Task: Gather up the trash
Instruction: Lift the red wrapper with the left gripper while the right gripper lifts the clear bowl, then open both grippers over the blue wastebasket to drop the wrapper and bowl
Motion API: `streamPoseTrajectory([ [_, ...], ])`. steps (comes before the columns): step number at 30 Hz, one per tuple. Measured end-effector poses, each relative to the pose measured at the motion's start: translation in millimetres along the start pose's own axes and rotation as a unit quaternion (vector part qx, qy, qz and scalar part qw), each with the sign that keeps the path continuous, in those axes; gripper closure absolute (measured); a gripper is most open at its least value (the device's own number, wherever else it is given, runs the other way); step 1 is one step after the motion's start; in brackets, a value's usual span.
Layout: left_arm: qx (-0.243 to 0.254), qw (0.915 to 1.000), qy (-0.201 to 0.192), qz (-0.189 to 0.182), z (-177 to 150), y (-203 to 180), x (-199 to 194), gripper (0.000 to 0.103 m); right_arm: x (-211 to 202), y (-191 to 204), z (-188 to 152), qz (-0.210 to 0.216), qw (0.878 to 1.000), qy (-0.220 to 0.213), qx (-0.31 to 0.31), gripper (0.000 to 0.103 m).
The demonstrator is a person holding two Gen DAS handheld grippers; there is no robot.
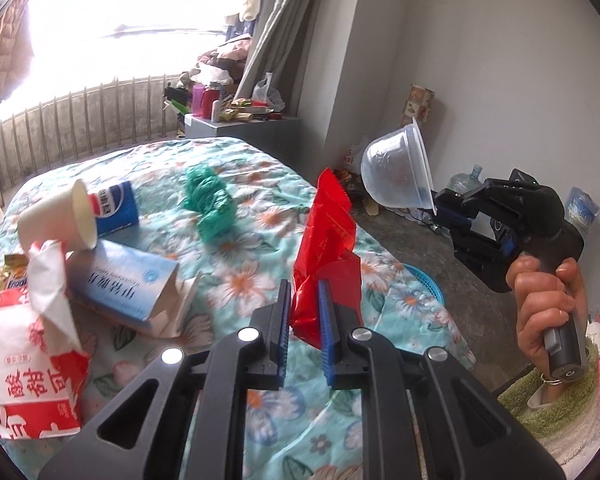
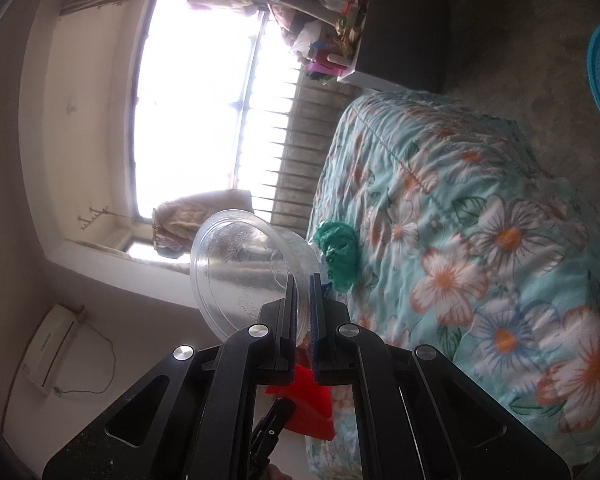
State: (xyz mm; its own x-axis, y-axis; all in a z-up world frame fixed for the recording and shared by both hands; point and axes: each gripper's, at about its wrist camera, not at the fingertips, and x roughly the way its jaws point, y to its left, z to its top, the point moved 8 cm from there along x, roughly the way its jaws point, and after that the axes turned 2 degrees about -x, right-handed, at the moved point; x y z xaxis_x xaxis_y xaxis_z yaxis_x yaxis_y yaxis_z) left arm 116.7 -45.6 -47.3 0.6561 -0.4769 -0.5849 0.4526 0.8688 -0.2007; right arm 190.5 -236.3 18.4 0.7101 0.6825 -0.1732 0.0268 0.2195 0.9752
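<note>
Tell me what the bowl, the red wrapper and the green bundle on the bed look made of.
Bowl: clear thin plastic, glossy; the wall shows through it. Red wrapper: shiny translucent plastic film, creased, with a serrated edge. Green bundle: probably a thin plastic bag, crumpled and slightly sheer.

Bed (image 1: 260, 184) under a teal floral quilt, carrying a crumpled green bag (image 1: 210, 208) near the middle. Toward the left edge a heap: white cup (image 1: 56, 218) tipped on its side against a blue Pepsi cup (image 1: 114, 208), an open pale-blue carton (image 1: 128, 288) just below, a crumpled tissue (image 1: 50, 280), and a red-and-white snack bag (image 1: 24, 364). On the concrete floor (image 1: 420, 240) beside the bed, a blue basket (image 1: 428, 284).
</note>
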Motion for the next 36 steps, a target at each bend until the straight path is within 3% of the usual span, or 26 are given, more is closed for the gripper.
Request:
streamPoseTrajectory([
  [13,0.051,0.998,0.009,-0.036,31.0,-47.4,41.2,0.09,-58.0,-27.6,25.8,-0.004,0.998,-0.056,0.023,0.099],
  [19,0.061,0.9952,0.025,-0.073,52.9,-80.4,81.8,0.09,-107.2,-55.6,52.6,-0.038,0.992,-0.119,0.037,0.099],
  [23,0.061,0.991,0.061,-0.102,64.6,-111.5,125.3,0.091,-157.8,-88.1,79.5,-0.115,0.975,-0.184,0.037,0.099],
  [27,0.063,0.9825,0.119,-0.128,67.4,-146.2,178.6,0.091,-204.3,-134.8,101.0,-0.218,0.945,-0.237,0.052,0.099],
  [33,0.068,0.9636,0.211,-0.149,56.4,-202.7,271.0,0.09,-224.0,-214.3,120.8,-0.293,0.917,-0.245,0.115,0.099],
  [36,0.085,0.959,0.231,-0.141,53.8,-225.7,307.8,0.09,-219.5,-245.6,131.8,-0.318,0.907,-0.239,0.137,0.098],
])
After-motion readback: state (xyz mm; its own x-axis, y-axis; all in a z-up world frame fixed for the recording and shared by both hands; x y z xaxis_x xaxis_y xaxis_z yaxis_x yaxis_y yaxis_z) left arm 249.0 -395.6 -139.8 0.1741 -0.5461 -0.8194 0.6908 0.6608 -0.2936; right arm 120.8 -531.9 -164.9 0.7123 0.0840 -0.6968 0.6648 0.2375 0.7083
